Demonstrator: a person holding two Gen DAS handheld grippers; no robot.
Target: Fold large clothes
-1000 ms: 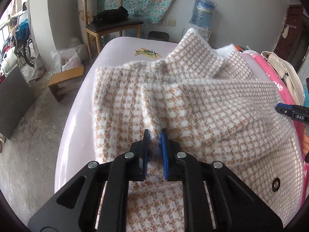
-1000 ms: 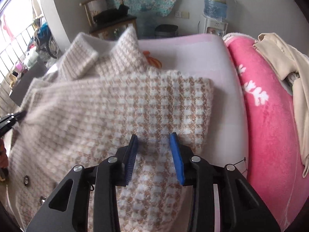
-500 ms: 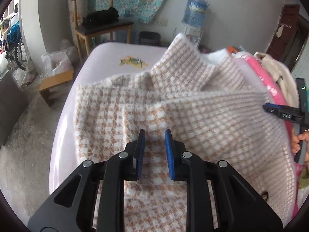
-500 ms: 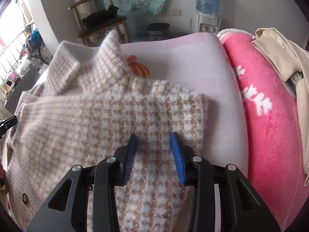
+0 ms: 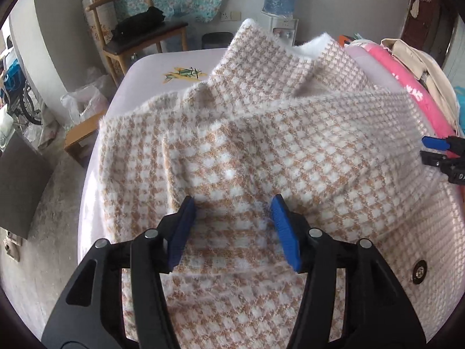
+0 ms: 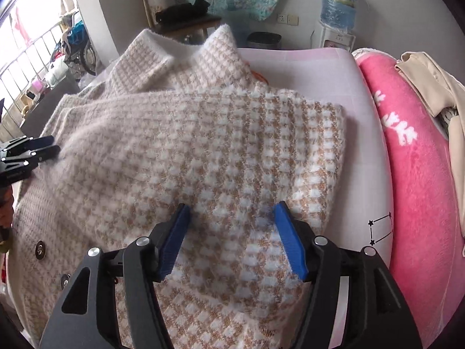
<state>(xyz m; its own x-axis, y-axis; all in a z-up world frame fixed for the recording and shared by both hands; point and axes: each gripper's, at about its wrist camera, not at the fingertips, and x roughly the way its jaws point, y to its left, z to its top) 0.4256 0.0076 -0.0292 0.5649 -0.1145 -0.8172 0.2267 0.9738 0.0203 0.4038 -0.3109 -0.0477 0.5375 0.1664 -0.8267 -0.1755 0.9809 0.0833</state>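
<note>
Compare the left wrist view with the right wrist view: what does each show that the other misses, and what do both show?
Only the left wrist view shows the bamboo print on the sheet and the low wooden stool. Only the right wrist view shows the window railing and star doodle. Both show the houndstooth coat, pink blanket, wooden chair, water bottle, and both the left gripper and right gripper open.
</note>
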